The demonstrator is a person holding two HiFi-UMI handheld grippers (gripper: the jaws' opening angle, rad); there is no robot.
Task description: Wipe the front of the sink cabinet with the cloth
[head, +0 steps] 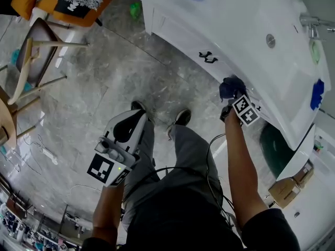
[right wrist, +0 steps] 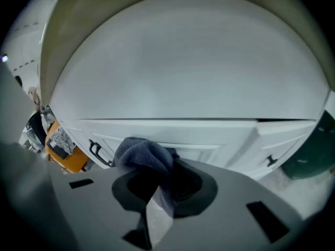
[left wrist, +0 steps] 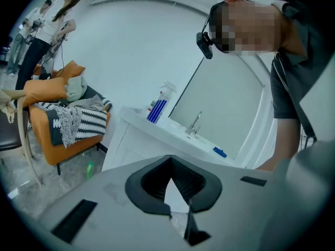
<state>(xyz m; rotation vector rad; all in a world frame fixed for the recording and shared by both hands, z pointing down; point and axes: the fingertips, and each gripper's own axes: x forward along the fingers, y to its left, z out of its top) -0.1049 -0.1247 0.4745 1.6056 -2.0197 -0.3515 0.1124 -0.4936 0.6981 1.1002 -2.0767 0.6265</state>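
Note:
The white sink cabinet (head: 180, 33) runs across the upper right of the head view, with a black handle (head: 208, 56) on its front. My right gripper (head: 231, 94) is shut on a dark blue cloth (head: 230, 86) and holds it up against the cabinet front below the counter edge. In the right gripper view the cloth (right wrist: 144, 156) bunches out of the jaws, close to the white door panels (right wrist: 209, 140) and between two handles (right wrist: 97, 151). My left gripper (head: 127, 128) hangs by my left leg, away from the cabinet, shut with nothing in it (left wrist: 170, 163).
An orange seat (head: 78, 7) with a striped blanket and a wooden chair (head: 31, 51) stand to the left. A green bottle (head: 136, 9) lies on the floor by the cabinet's corner. A dark green bin (head: 275, 145) and a cardboard box (head: 285, 190) sit at the right. People (left wrist: 47, 25) stand far off.

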